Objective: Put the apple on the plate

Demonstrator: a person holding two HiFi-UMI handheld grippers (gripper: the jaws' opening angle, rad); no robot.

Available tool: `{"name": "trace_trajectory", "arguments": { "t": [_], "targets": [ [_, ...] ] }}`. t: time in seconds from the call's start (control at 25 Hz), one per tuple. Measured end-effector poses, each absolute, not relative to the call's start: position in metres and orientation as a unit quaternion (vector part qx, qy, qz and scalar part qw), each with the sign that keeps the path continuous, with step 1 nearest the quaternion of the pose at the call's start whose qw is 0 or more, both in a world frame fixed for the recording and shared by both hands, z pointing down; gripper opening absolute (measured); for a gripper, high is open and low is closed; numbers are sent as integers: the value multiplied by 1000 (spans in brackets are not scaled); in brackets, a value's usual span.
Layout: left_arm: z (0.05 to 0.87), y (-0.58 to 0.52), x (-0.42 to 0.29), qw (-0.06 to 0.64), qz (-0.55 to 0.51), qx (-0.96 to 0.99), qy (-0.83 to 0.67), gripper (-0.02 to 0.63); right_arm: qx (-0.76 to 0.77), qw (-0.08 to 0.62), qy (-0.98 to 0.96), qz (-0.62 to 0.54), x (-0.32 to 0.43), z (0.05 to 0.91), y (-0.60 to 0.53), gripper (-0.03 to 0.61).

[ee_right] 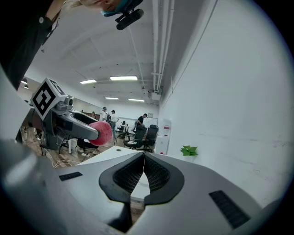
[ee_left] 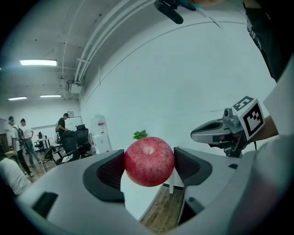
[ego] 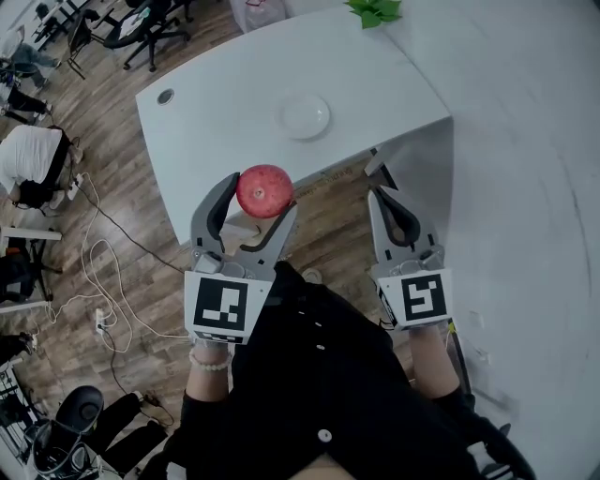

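**Apple** (ego: pixel 264 190): one, red. It is pinched between the two jaws of the left tool (ee_left: pixel 149 165), one dark pad pressed to each flank, the dimpled end turned toward that tool's camera. It is carried in the air, touching no surface.

**Left tool:** one. The jaws are spread to the apple's width and clamped on it.

**Right tool** (ee_right: pixel 144 170): one, level with the left tool and off to its right, well apart. Its ribbed pads are pressed together with nothing between them.

**Plate** (ego: pixel 303 117): one, white and bare, lying ahead of the left tool's tips and well apart from the apple.

**Worktop** (ego: pixel 216 103): one, white, bearing the plate. Its near edge lies just ahead of both tools.

**Plant** (ego: pixel 373 11): one, green, beyond the plate at the worktop's far side, cut off by the upper edge of the head view.

**Hard to make out:** the hands gripping the tools lie mostly behind the marker cubes. In the left gripper view, the apple blocks whatever lies straight ahead.
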State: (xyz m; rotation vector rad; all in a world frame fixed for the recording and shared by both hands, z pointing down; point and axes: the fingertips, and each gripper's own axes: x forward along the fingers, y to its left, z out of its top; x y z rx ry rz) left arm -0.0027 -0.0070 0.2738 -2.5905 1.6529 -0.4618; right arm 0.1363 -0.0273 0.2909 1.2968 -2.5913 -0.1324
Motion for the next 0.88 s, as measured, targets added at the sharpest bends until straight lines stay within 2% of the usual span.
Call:
{"name": "trace_trajectory", "arguments": {
  "t": [0.8,0.88],
  "targets": [
    [281,-100,-14,7,-155,-846,510,350,472,129,-871,-35,130,297,-107,41],
    [281,-108,-18,23,-156,-853,497,350,477,131,-869,-35,125,295,-113,41]
  ]
}}
